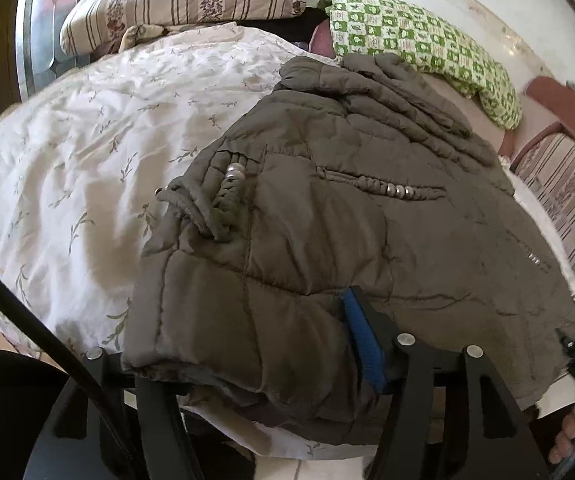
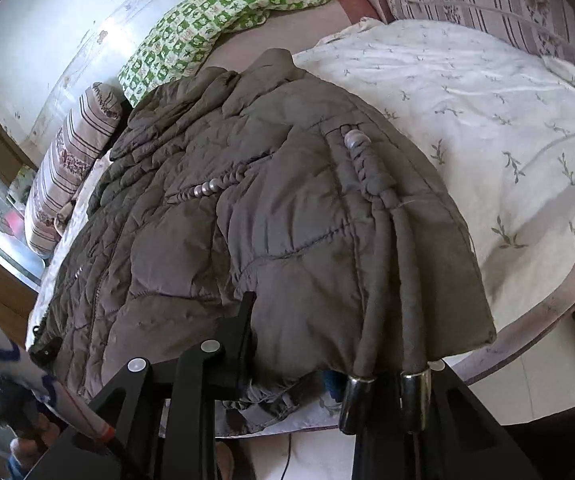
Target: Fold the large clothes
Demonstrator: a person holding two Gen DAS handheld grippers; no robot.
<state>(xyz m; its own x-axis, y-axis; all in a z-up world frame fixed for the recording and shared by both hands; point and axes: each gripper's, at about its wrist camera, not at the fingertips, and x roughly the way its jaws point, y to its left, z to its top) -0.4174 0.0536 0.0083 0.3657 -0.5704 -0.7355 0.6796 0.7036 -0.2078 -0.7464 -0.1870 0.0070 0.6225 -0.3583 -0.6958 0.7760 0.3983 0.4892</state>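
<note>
Black fingers of the left gripper (image 1: 247,344) pinch the near hem of the grey-brown quilted padded jacket (image 1: 327,208); those of the right gripper (image 2: 327,344) likewise clamp that hem. Beyond them the jacket spreads over the white leaf-print bedsheet (image 2: 487,100), bare sheet alongside.

The quilted jacket (image 1: 327,216), olive-brown and padded, lay folded over on the floral quilt (image 1: 67,152), with its collar end toward the green checked pillow (image 1: 419,36). Its near hem hung over the quilt's near edge. Braided trims strung with silver beads (image 1: 395,191) crossed its upper face. Two fabric cords with metal end caps (image 2: 383,396) trailed down past the hem. The surface was wrinkled and bunched near the collar.
</note>
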